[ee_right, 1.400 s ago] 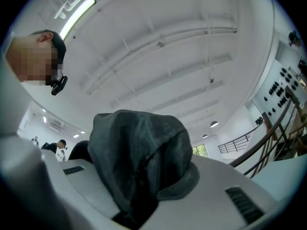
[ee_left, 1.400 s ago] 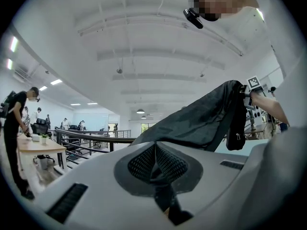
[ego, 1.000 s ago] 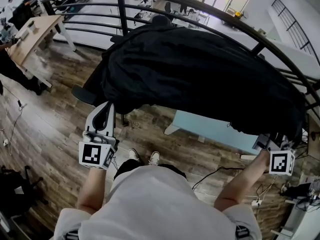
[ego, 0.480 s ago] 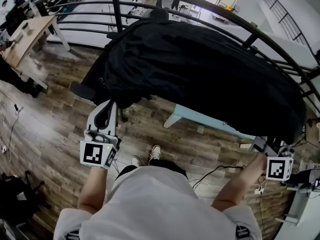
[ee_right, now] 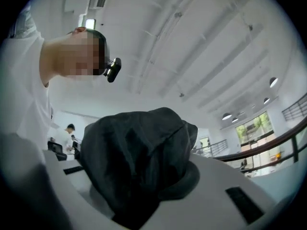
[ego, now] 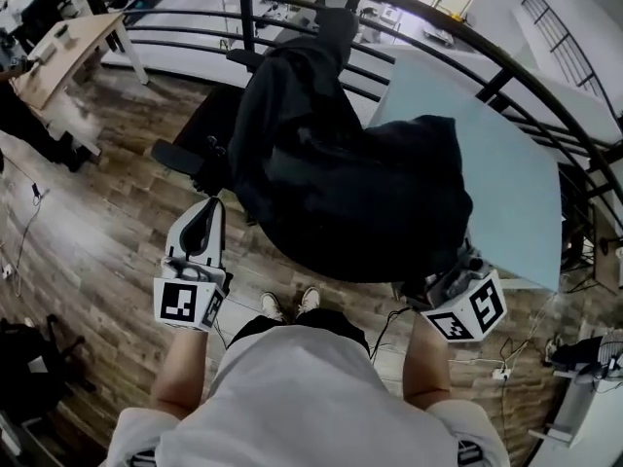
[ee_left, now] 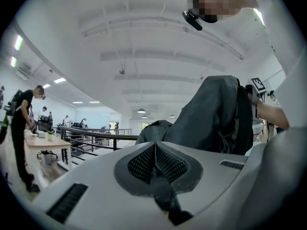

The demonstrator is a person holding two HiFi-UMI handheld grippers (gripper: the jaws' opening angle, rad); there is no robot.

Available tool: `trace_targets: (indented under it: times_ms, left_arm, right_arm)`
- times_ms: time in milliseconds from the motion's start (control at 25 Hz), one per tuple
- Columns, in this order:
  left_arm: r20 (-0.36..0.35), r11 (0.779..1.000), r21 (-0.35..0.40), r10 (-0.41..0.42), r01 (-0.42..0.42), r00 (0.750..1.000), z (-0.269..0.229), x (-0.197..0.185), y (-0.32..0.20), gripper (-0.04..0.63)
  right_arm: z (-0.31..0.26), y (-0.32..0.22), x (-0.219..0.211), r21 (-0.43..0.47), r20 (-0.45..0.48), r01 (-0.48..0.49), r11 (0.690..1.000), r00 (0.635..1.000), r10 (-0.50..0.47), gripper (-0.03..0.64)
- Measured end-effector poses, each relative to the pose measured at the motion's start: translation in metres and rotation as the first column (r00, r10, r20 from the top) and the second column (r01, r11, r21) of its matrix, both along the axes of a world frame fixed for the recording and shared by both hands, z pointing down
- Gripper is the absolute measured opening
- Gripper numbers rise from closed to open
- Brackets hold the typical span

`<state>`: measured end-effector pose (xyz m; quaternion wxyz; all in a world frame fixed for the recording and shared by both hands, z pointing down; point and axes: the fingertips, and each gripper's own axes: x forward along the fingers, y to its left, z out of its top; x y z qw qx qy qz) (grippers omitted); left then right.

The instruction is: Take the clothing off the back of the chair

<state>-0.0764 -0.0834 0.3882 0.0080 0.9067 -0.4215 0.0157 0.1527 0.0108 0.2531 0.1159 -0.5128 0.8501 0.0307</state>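
A black garment [ego: 341,183] hangs from the top of a black office chair [ego: 180,156] down to my right gripper [ego: 450,280]. That gripper is shut on the garment's bunched lower end [ee_right: 139,152], which fills the space between its jaws [ee_right: 144,195]. My left gripper [ego: 206,214] is to the left of the garment, close to its edge, pointing level. It [ee_left: 154,158] is shut with nothing held, and the garment [ee_left: 216,114] rises beyond it at the right. Most of the chair's back is hidden under the cloth.
A light-blue table [ego: 506,163] stands right of the chair, in front of a dark metal railing [ego: 487,42]. A wooden table [ego: 68,52] and a person [ego: 19,115] are at the far left. Cables [ego: 389,324] lie on the wood floor by my feet.
My right gripper has swung left and toward me, pulling the garment's right end along. The cloth bunched up and uncovered the light-blue table. The left gripper shifted only slightly.
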Motion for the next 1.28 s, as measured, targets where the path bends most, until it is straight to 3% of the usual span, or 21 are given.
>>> trace_targets:
  times_ms: [120, 280, 440, 560, 680, 800, 960, 1280]
  left_arm:
    - [0.002, 0.998, 0.005, -0.067, 0.067, 0.998, -0.001, -0.020, 0.004, 0.028]
    - [-0.006, 0.989, 0.006, -0.149, 0.149, 0.989, 0.000, -0.048, 0.011, 0.028]
    - [-0.009, 0.974, 0.002, -0.225, 0.225, 0.974, 0.003, -0.075, 0.018, 0.028]
    - [-0.008, 0.964, 0.009, -0.266, 0.266, 0.964, 0.002, -0.086, 0.024, 0.028]
    - [-0.002, 0.957, 0.013, -0.291, 0.291, 0.957, 0.003, -0.095, 0.030, 0.028]
    - [0.007, 0.953, 0.011, -0.303, 0.303, 0.953, 0.006, -0.097, 0.034, 0.028]
    - [0.018, 0.953, 0.010, -0.304, 0.304, 0.953, 0.007, -0.094, 0.038, 0.028]
    - [0.028, 0.963, 0.013, -0.271, 0.271, 0.962, 0.008, -0.077, 0.030, 0.028]
  right_arm:
    - [0.020, -0.015, -0.052, -0.046, 0.009, 0.178, 0.983, 0.984, -0.178, 0.084]
    - [0.048, -0.021, -0.108, -0.103, 0.005, 0.354, 0.930, 0.935, -0.355, 0.084]
    - [0.066, -0.017, -0.144, -0.141, 0.010, 0.464, 0.874, 0.884, -0.468, 0.084]
    - [0.074, -0.016, -0.146, -0.157, 0.043, 0.488, 0.858, 0.872, -0.488, 0.084]
    - [0.086, -0.025, -0.140, -0.189, 0.050, 0.438, 0.879, 0.898, -0.437, 0.084]
    - [0.121, -0.044, -0.125, -0.273, 0.023, 0.305, 0.912, 0.950, -0.311, 0.083]
    - [0.157, -0.052, -0.094, -0.358, 0.064, 0.209, 0.910, 0.978, -0.199, 0.083]
    - [0.143, -0.041, 0.005, -0.341, 0.030, -0.034, 0.940, 0.998, 0.047, 0.083]
